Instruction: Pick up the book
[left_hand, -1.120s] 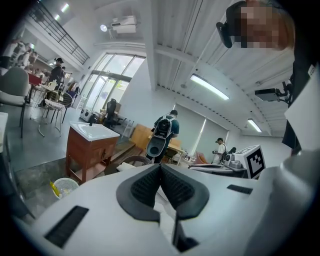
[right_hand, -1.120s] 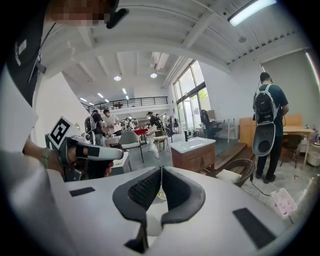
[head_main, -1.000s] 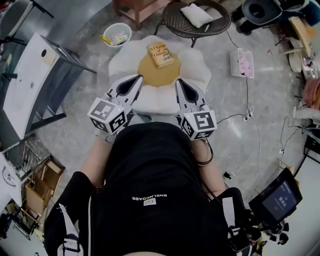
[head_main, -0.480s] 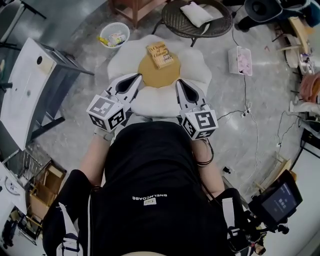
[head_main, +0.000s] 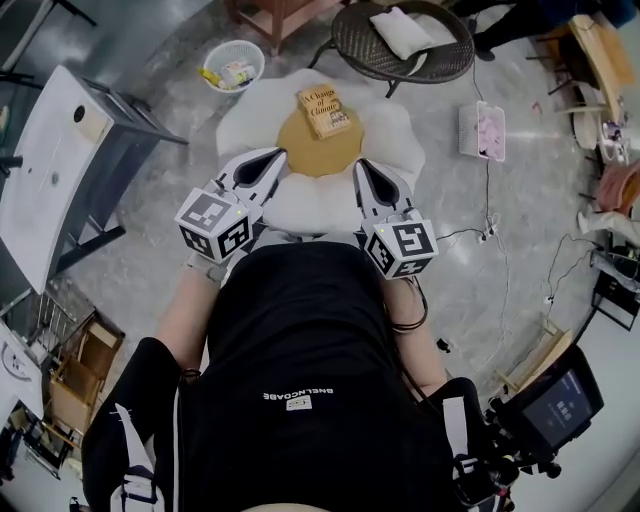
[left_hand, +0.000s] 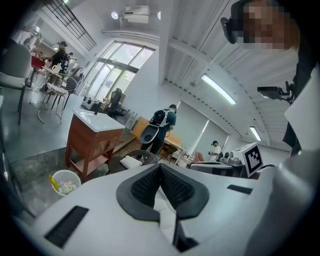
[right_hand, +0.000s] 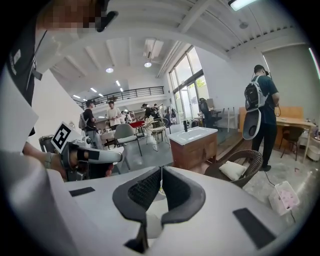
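The book (head_main: 324, 110), tan-covered with dark print, lies flat on the tan middle of a white flower-shaped cushion (head_main: 392, 125). My left gripper (head_main: 272, 157) hangs over the cushion's near left edge, jaws shut and empty. My right gripper (head_main: 362, 165) is over the near right edge, also shut and empty. Both point toward the book and stop short of it. In the left gripper view the pads (left_hand: 172, 182) meet, and the gripper's own body hides the book. The right gripper view shows its pads (right_hand: 175, 187) together too.
A white basket (head_main: 231, 68) with rubbish stands on the floor at the far left. Beyond the cushion is a dark wicker table (head_main: 440, 50) bearing a white pillow. A white box (head_main: 483, 128) and cables lie at the right. A grey-framed desk (head_main: 60, 150) stands left.
Both grippers stay shut and keep their place over the cushion's near edge. The room around them has slid a little in the head view.
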